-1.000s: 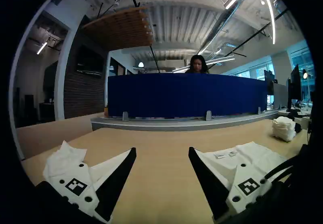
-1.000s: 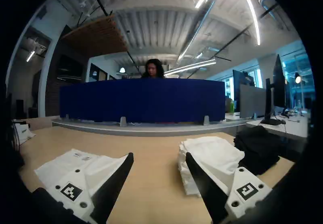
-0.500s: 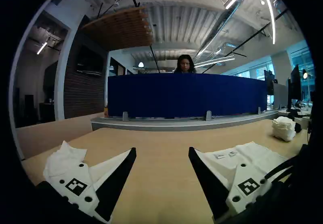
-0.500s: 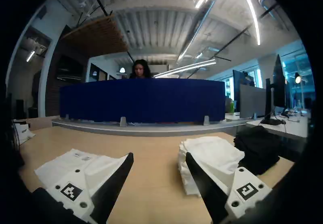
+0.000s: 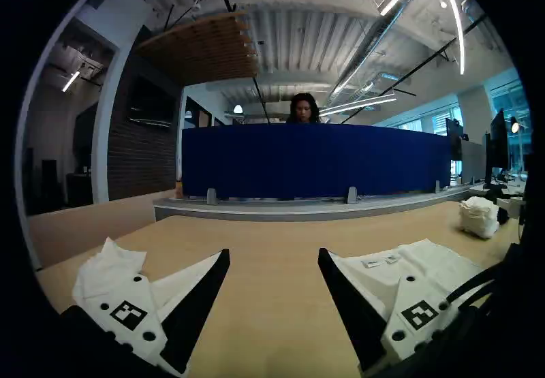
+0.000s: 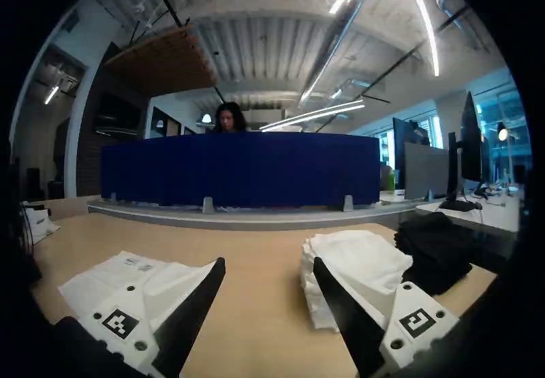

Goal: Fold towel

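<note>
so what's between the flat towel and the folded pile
Bare tabletop lies between the flat towel and the folded pile in the right gripper view.

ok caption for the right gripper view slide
Open right gripper low over the desk, flat towel and folded stack ahead

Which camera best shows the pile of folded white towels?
The right gripper view: the pile of folded white towels sits close on the table, its stacked layers plain to see. The left gripper view shows the same pile small and far off to the right.
</note>
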